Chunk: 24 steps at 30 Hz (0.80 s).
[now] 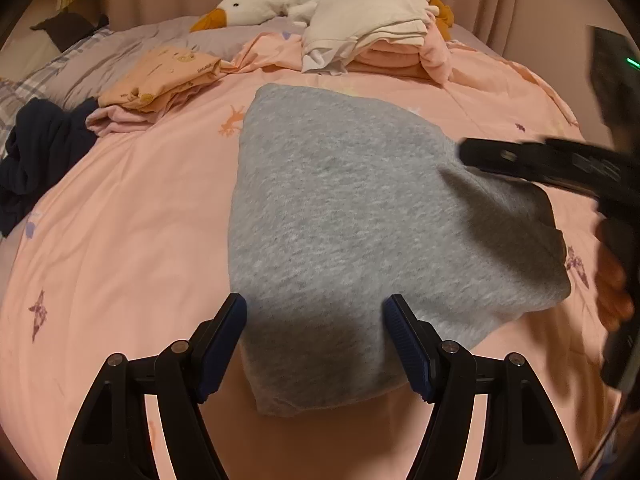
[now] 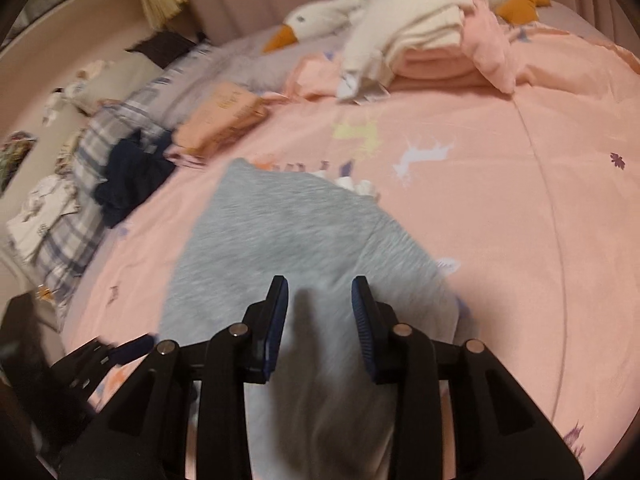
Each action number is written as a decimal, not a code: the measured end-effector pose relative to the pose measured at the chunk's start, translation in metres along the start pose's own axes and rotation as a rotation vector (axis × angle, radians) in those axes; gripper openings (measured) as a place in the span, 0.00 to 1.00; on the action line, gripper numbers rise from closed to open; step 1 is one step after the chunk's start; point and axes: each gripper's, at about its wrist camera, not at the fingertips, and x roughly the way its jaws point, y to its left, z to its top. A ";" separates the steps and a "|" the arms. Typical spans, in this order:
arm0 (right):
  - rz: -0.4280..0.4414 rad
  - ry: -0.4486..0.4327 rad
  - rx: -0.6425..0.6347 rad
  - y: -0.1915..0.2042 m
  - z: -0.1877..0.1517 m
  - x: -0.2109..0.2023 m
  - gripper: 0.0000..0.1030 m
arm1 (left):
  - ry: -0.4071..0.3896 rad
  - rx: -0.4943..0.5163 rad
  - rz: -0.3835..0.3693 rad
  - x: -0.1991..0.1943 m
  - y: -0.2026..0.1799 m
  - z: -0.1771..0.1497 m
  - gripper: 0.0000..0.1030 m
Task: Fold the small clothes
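Both grippers, left (image 1: 314, 318) and right (image 2: 320, 300), hang open, empty, over one folded grey garment (image 1: 340, 220); one toy goose (image 1: 256, 8) lies behind. No readable writing.

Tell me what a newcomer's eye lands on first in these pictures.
The folded grey garment lies mid-bed on the pink duvet, between both grippers. Behind it, a plush goose lies by stacked folded clothes; a crumpled navy garment sits at the left.

right tool (image 1: 472, 156) blurred – its grip on grey garment (image 1: 340, 220) unclear
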 end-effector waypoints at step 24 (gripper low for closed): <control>-0.075 -0.003 -0.215 0.006 -0.074 -0.017 0.29 | 0.013 -0.025 0.030 0.037 0.016 0.055 0.68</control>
